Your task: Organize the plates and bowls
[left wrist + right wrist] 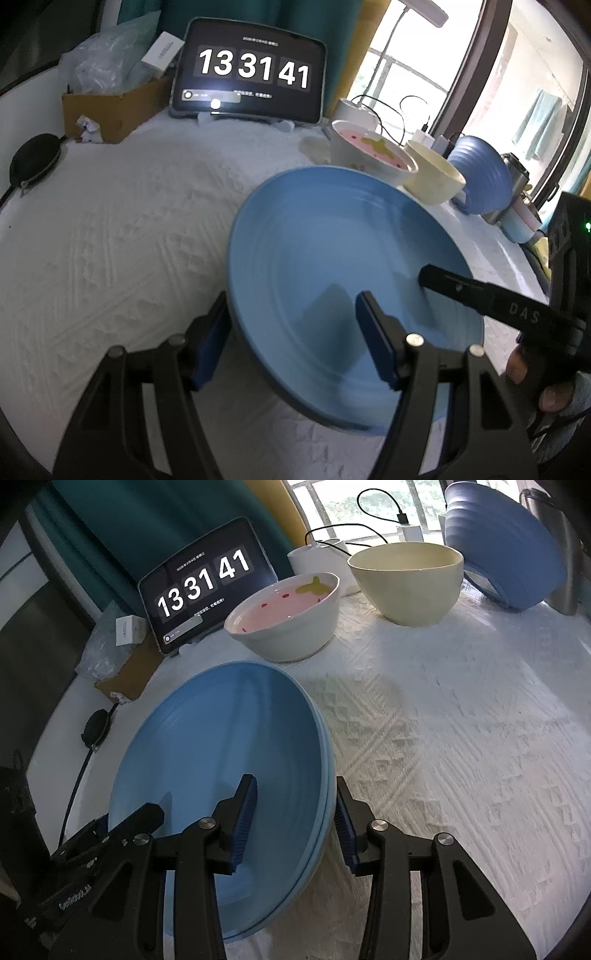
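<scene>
I have both tools straddling opposite rims of the blue plates point(221, 760) at lower left, left tool point(291, 343) and right tool point(295, 821) spread, not clamped; the bowls — pink bowl point(291, 627), cream bowl point(410, 583), blue bowl point(506, 550) — stand unstacked at upper right.

A glossy light-blue plate point(221, 760) with faint concentric rings is lying near, stacked on another blue plate whose rim is showing beneath. Farther off, a white bowl with pink inside point(288, 620), a cream bowl point(410, 583) and a tilted ribbed blue bowl point(506, 542) are sitting in a row.
</scene>
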`<action>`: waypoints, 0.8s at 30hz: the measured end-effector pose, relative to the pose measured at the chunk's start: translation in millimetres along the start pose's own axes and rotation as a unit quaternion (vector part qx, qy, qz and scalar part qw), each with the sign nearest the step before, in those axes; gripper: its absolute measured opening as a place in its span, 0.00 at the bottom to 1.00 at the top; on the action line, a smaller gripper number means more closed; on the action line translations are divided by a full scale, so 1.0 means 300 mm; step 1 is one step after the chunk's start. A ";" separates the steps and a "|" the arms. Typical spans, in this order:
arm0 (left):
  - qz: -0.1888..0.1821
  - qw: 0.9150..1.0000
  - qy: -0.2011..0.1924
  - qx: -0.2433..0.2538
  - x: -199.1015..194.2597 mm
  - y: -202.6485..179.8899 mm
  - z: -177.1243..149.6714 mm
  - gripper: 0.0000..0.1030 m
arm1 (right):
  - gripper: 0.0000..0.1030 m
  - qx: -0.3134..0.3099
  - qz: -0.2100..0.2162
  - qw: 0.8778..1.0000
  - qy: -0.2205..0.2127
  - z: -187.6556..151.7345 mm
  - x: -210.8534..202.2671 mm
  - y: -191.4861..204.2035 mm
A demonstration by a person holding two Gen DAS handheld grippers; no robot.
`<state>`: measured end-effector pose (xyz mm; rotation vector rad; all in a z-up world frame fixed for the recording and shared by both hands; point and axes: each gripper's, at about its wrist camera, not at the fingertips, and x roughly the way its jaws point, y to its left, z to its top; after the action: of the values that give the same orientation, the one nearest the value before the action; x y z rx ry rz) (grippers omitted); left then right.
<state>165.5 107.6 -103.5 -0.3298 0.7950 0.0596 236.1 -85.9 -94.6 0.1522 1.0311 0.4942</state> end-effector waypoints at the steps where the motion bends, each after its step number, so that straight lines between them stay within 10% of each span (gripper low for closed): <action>1: 0.003 1.000 0.000 0.001 0.001 -0.002 0.001 0.66 | 0.42 0.001 -0.001 1.000 0.000 0.002 0.002 -0.001; 24: 0.014 0.998 -0.039 -0.042 -0.038 0.034 0.008 0.68 | 0.43 -0.011 -0.010 1.000 0.012 -0.004 -0.014 -0.015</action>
<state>157.3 118.7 -96.5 -0.3937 0.7216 0.1319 234.8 -91.9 -93.6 0.1171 1.0491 0.4894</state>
